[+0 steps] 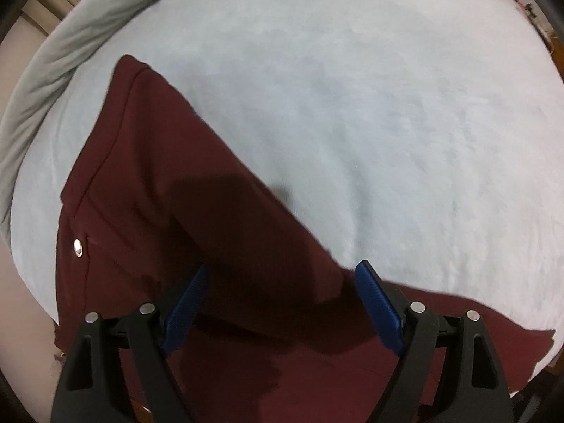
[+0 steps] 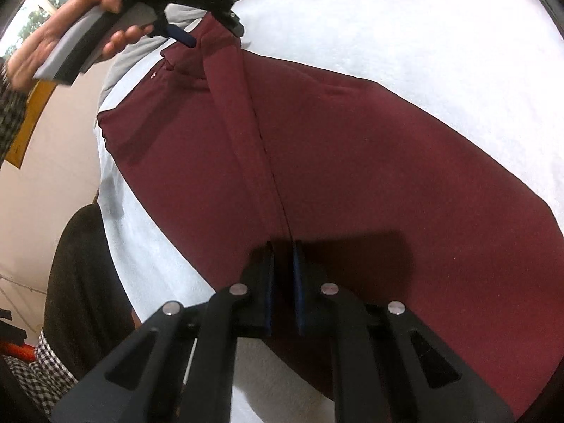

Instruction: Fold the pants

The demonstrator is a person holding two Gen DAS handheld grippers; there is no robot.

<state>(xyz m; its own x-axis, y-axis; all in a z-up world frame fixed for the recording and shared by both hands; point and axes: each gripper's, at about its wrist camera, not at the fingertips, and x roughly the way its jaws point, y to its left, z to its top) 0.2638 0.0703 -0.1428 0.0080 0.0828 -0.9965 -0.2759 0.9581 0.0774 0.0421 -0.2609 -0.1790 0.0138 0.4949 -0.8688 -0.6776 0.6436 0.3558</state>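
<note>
Blue pads of the left gripper [image 1: 282, 303] sit nearest the lens, spread wide apart and hovering just over the maroon pants [image 1: 183, 211], gripping nothing. Over on the right wrist view, the right gripper [image 2: 283, 282] has its jaws pressed nearly together right on the edge of the fabric near the center seam. Looks like it's pinching the pants, though the shadow there makes it hard to swear there's cloth between the pads.

Pants are lying spread out on the light blue blanket [image 1: 352, 105], running from the near edge toward the far left corner, where a grey sheet [image 1: 70, 35] is bunched up. The waist end with the silver snap [image 1: 78, 247] sits by the left edge.

My guess is this is early going: getting a hold on both ends before the first fold. Next move would be closing the left one on the waist end.
</note>
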